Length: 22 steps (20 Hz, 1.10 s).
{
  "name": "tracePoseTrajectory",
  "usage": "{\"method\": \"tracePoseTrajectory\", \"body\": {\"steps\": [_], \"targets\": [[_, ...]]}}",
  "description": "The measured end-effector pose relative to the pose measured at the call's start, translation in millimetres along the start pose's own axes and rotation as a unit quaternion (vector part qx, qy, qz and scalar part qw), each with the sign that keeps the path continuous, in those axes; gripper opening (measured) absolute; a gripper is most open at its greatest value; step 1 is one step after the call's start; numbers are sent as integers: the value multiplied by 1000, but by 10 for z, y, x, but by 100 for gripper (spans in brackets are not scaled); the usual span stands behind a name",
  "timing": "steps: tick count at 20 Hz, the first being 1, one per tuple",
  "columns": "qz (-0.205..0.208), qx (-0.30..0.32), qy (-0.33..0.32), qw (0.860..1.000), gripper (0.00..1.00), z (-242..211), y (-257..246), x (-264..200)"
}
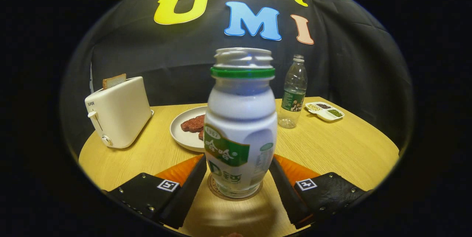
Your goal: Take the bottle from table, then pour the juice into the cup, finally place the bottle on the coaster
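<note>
Bottle (239,126) upright on the coaster (217,192)
The gripper (238,178) flanks it, fingers parted with gaps either side, on the table (332,148).

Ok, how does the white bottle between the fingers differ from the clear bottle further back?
The white bottle is opaque, squat and wide-mouthed, with a green ring at its neck; the clear bottle is see-through, slim and narrow-necked. The white bottle stands on a round coaster between the fingers of the hand-held gripper; the clear bottle stands on the bare table beside a divided snack tray. Both are upright, with green labels.
</note>
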State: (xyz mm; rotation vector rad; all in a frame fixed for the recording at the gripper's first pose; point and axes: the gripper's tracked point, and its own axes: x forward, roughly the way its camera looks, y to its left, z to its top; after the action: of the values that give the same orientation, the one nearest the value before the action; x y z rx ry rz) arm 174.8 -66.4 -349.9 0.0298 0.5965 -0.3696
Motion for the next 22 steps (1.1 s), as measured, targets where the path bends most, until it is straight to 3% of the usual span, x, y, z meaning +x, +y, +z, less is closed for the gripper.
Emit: {"method": "tracePoseTrajectory", "body": {"steps": [9, 22], "targets": [[29, -5, -29, 999, 99, 203, 31, -269], [100, -19, -105, 989, 99, 754, -212, -1316]]}}
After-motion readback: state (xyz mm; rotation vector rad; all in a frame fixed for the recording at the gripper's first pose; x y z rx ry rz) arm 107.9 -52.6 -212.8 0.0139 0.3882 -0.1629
